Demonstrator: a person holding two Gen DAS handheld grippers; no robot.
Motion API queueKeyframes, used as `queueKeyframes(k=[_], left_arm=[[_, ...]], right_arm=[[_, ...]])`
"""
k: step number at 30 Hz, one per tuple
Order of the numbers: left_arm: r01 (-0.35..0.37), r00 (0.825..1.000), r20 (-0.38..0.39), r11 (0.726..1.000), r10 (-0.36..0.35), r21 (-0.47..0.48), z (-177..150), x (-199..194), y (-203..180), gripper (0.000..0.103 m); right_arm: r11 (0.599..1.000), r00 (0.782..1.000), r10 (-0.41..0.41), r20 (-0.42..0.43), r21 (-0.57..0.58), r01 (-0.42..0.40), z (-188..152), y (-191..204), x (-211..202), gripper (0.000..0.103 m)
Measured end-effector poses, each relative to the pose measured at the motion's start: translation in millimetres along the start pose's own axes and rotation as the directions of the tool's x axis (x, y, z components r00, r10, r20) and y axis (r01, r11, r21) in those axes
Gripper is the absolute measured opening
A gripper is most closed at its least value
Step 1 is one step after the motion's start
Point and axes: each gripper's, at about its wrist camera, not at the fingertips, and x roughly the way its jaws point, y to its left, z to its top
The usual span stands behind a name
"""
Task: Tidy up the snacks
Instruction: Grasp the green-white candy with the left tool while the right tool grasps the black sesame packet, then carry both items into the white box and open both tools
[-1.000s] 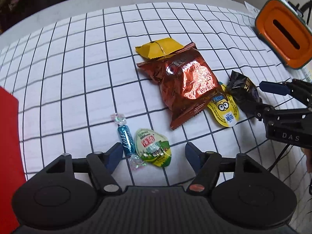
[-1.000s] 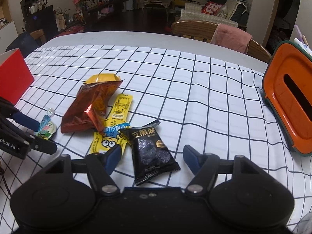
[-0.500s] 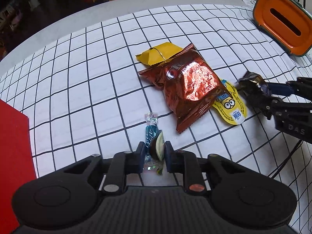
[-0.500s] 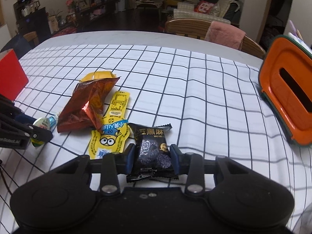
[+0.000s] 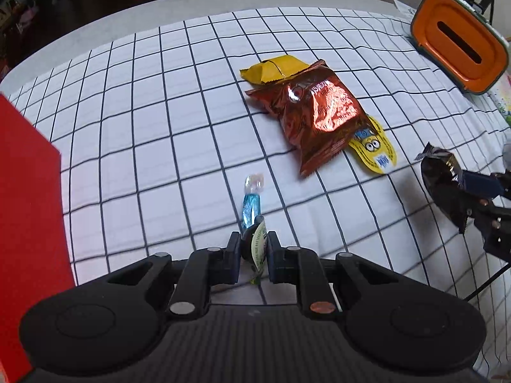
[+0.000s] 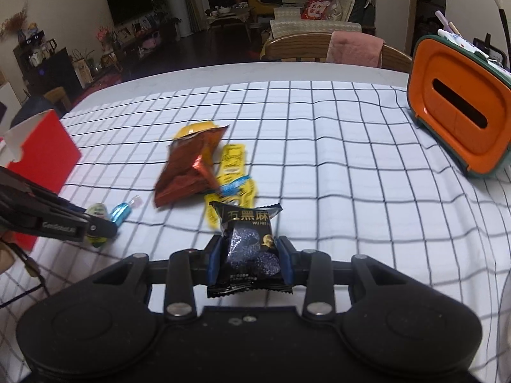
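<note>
In the left wrist view, the left gripper point(image 5: 253, 252) has its fingers clamped on a small round green-and-white snack pack point(image 5: 258, 242) whose print is too small to read, with a blue wrapped candy point(image 5: 250, 206) just ahead on the gridded surface point(image 5: 134, 134) and a copper chip bag point(image 5: 314, 118) lying over a yellow Minions packet point(image 5: 375, 150) farther off. In the right wrist view, the right gripper point(image 6: 249, 260) has its fingers closed on a black sesame snack packet point(image 6: 250, 249) printed with Chinese characters and "WU HEI", held off the surface near the chip bag, with the red box point(image 6: 44, 156) at the left edge and an orange container point(image 6: 460, 108) at the right.
</note>
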Motion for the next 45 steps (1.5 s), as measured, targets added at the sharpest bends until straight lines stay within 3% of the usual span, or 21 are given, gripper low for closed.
queueKeyframes(k=[11,18,31,45], left_arm=[[0.036,0.999,-0.018,0.996,-0.038,-0.077,-32.2,-37.3,29.4,0.016],[0.038,0.999,0.028,0.994,-0.035,-0.099,-42.1,-74.6,51.9,0.016],[0.002,0.989,0.150,0.994,0.014,-0.108,-51.8,-138.4,121.8,0.016],[-0.075,0.978,0.181,0.984,0.104,-0.158,-70.4,-166.0,225.6,0.016]], right_arm=[[0.998,0.999,0.051,-0.009,0.042,-0.050,-11.6,37.7,-29.0,0.036],[0.996,0.996,0.091,0.011,0.007,-0.091,-1.5,76.5,-49.7,0.036],[0.983,0.989,0.135,0.065,-0.130,-0.126,37.6,185.6,-65.3,0.036],[0.963,0.983,0.172,0.060,-0.220,-0.156,71.2,305.2,-34.1,0.036]])
